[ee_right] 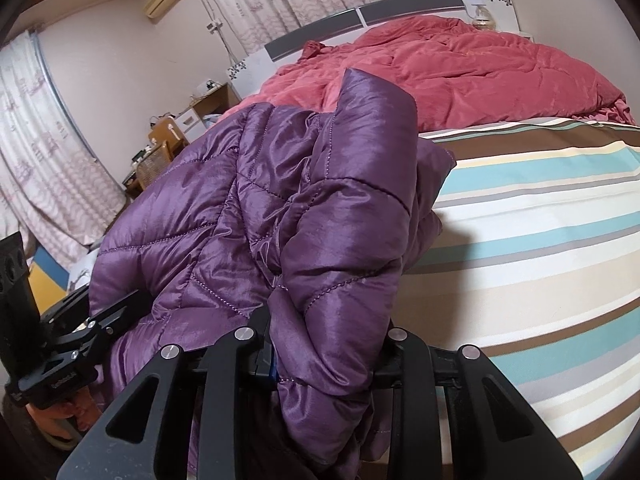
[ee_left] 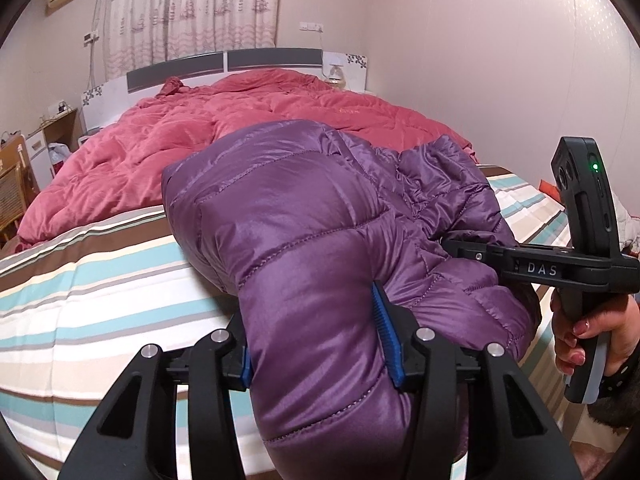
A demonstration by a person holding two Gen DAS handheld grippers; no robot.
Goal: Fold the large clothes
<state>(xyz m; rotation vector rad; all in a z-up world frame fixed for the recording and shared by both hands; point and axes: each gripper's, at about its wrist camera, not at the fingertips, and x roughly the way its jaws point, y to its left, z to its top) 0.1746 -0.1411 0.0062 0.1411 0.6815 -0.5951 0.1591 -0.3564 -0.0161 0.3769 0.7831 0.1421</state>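
Purple quilted down jacket (ee_left: pixel 304 216): one item, glossy, bunched and lifted at the near edge of the bed (ee_left: pixel 80 292), its far part resting on the striped sheet.

Left wrist view only: my right gripper (ee_left: pixel 460 246) seen from the side, "DAS" on its arm, my right hand (ee_left: pixel 592 332) on the handle, a green light on its upright unit; its tips are buried in a jacket fold at the right.

Right wrist view only: my left gripper (ee_right: pixel 120 312) at lower left, its arms reaching into the jacket's underside; a curtained window on the left wall; a chair and a small cabinet beside the bed.

Both views: red quilt (ee_left: pixel 224 140) heaped towards the headboard.

Jaws, left: clenched on a thick padded fold, blue pads pressing it from both sides, fabric spilling over towards the camera.

Jaws, right: clenched on a thinner gathered fold, which stands up between them and hangs down in front.
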